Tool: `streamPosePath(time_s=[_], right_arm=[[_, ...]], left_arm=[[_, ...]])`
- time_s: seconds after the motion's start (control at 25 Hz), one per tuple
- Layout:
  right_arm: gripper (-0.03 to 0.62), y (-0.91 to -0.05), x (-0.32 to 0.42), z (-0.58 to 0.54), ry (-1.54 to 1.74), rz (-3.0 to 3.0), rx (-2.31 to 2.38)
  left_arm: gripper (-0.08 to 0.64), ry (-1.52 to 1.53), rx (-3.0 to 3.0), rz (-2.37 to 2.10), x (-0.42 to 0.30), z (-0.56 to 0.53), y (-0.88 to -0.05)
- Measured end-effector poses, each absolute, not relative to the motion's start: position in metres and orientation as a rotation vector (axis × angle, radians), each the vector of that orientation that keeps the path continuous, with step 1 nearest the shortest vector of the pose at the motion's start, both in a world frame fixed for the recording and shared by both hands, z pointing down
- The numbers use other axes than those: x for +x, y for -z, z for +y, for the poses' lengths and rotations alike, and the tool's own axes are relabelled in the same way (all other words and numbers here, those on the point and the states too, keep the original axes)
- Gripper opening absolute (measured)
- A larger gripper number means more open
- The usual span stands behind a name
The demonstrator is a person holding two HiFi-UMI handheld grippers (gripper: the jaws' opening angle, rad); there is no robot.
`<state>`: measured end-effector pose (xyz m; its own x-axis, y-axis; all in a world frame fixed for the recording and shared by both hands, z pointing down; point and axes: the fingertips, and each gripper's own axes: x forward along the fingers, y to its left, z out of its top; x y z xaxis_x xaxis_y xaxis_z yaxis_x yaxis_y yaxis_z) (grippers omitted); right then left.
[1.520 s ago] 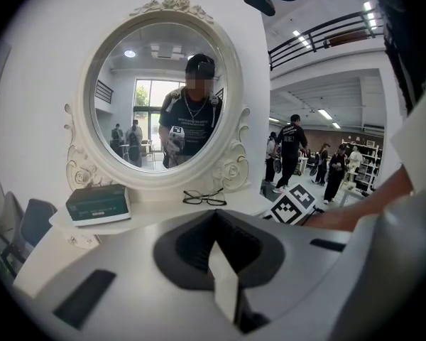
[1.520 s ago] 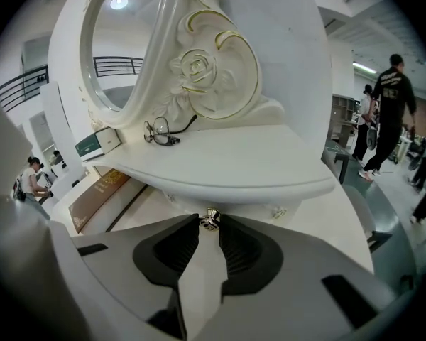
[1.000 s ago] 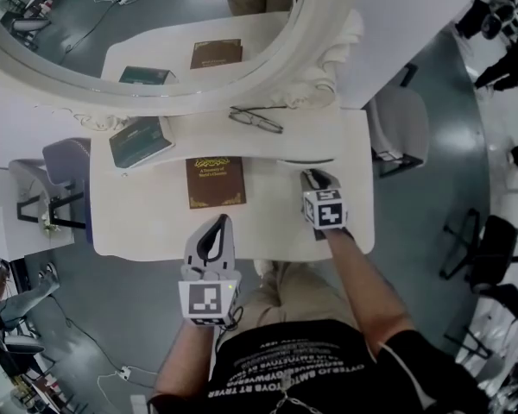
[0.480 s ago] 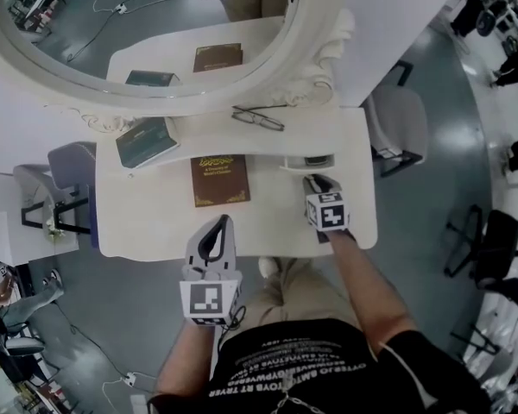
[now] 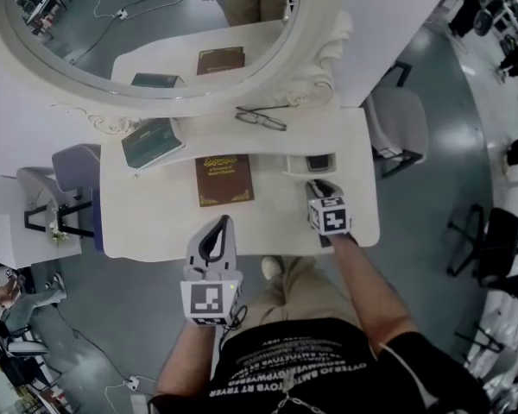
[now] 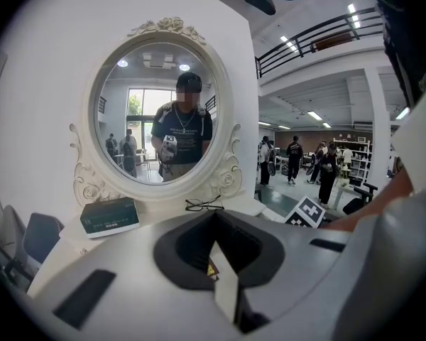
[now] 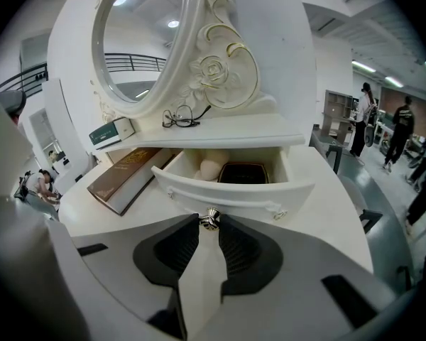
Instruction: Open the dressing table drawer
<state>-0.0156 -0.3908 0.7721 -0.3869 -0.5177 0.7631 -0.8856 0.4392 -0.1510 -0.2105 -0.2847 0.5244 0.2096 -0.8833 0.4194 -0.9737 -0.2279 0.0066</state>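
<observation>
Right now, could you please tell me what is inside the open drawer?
Inside the drawer lie a pale rounded object and a dark rectangular case. The shelf above covers the back, and the drawer's front hides the near floor. The right tongs grip its knob.

left gripper (image 6: pixel 214 220) jaws together, oval mirror (image 6: pixel 160 112), green box (image 6: pixel 110 216), glasses (image 6: pixel 204 204) below mirror

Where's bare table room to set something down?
Free: white dressing tabletop between the brown hardcover book and the left edge. Crowded: the right side, where the open white drawer juts out with the right gripper shut on its metal knob; the left gripper hangs over the front edge.
</observation>
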Motion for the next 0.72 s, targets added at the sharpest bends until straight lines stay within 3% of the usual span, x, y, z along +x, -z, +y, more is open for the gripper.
streamPosePath(time_s=[0.72], right_arm=[[0.086,-0.768,-0.018,-0.372,-0.757,-2.072,1.176]], left_arm=[[0.002,-0.505,2.267,-1.764,-0.217,-0.274,-0.515]])
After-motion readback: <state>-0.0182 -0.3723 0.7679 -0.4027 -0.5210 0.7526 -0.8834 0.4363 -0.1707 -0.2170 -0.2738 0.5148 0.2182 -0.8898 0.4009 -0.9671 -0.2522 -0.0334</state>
